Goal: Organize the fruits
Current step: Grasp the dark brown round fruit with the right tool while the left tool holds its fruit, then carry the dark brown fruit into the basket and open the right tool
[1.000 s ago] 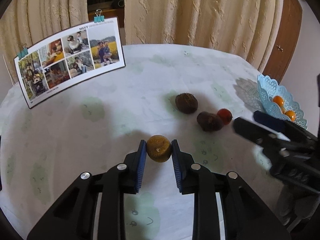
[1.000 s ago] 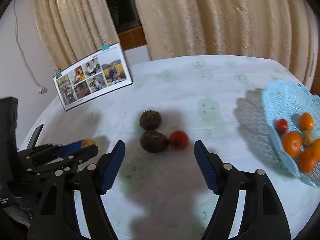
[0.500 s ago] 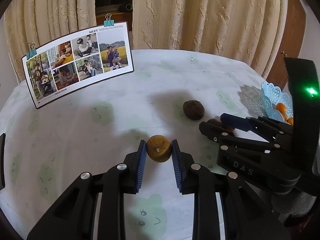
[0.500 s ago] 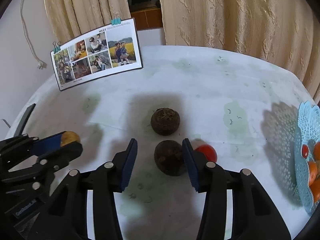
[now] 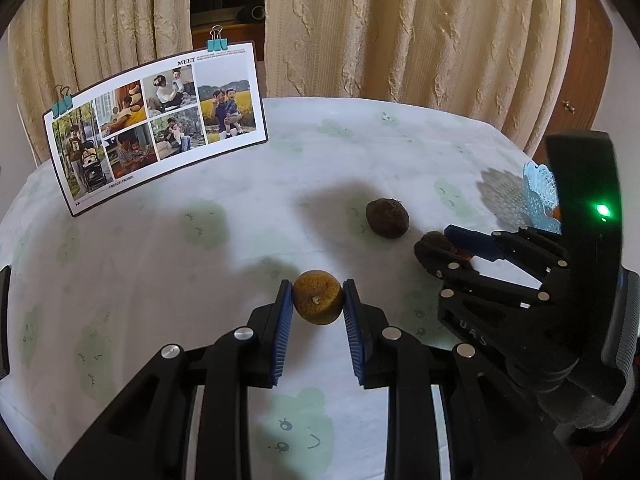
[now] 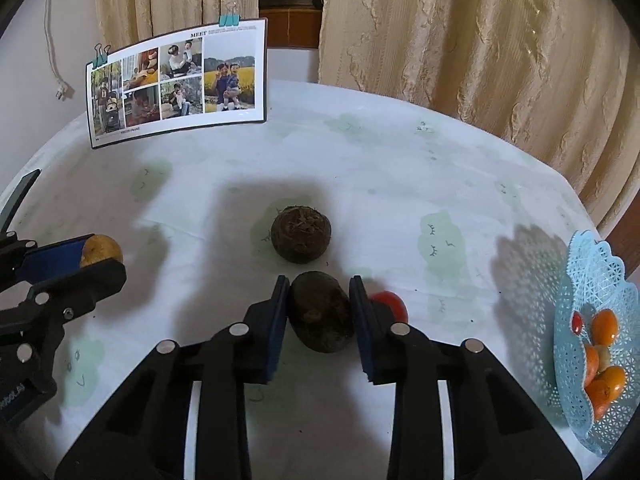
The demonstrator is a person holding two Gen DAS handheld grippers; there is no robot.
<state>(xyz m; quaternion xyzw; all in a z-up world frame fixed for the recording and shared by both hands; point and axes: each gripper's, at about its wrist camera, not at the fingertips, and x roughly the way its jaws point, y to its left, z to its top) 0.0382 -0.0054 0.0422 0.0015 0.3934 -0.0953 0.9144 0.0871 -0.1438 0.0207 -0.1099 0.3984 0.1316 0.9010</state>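
My left gripper [image 5: 317, 292] is shut on a yellow-brown round fruit [image 5: 318, 302], held just above the white tablecloth; the same fruit [image 6: 102, 250] shows at the left of the right wrist view. The jaws of my right gripper [image 6: 319, 292] are closing, and the blue pads touch both sides of a dark brown fruit [image 6: 320, 312] lying on the cloth. A second dark brown fruit [image 6: 301, 234] sits just behind it. A small red fruit [image 6: 390, 304] lies beside the right finger, partly hidden. The blue lattice basket [image 6: 572, 280] at the far right holds several orange fruits [image 6: 604, 324].
A clipped photo card [image 6: 176, 80] stands at the back left of the round table. Cream curtains [image 6: 460, 40] hang behind the table. The basket's rim [image 5: 538, 192] peeks from behind the right gripper's body in the left wrist view.
My right gripper came down and forward over the near dark brown fruit and its jaws narrowed from wide open onto it. My left gripper kept still with its fruit.
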